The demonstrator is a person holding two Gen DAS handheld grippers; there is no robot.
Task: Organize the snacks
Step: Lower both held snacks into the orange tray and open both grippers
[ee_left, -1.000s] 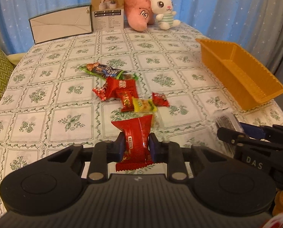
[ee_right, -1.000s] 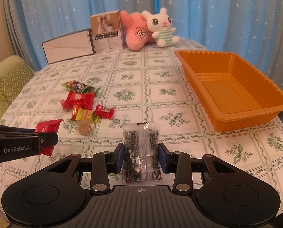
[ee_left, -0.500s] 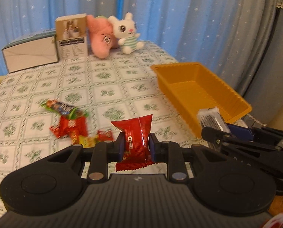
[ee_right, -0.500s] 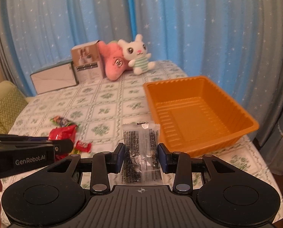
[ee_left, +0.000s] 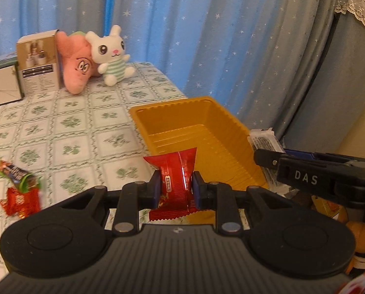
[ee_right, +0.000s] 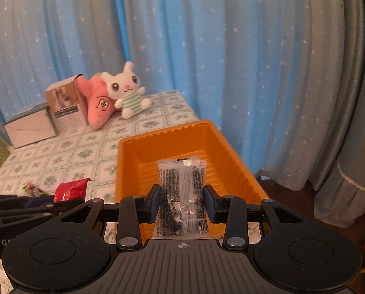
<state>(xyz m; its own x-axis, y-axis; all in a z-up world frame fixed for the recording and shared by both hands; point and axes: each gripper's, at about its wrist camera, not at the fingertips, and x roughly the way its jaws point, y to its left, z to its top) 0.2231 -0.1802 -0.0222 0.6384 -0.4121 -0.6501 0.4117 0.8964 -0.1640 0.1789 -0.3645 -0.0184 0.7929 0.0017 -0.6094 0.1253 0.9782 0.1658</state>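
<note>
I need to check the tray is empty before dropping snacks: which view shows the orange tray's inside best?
The right wrist view: the orange tray lies almost whole, floor bare. In the left wrist view the red snack packet hides its near end.

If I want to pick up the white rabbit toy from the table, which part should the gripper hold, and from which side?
Probably the striped body of the white rabbit toy, approached from the front. It sits upright with its back against the pink plush, so the rear is blocked; the body is narrower than the head and soft enough to pinch at its sides.
</note>
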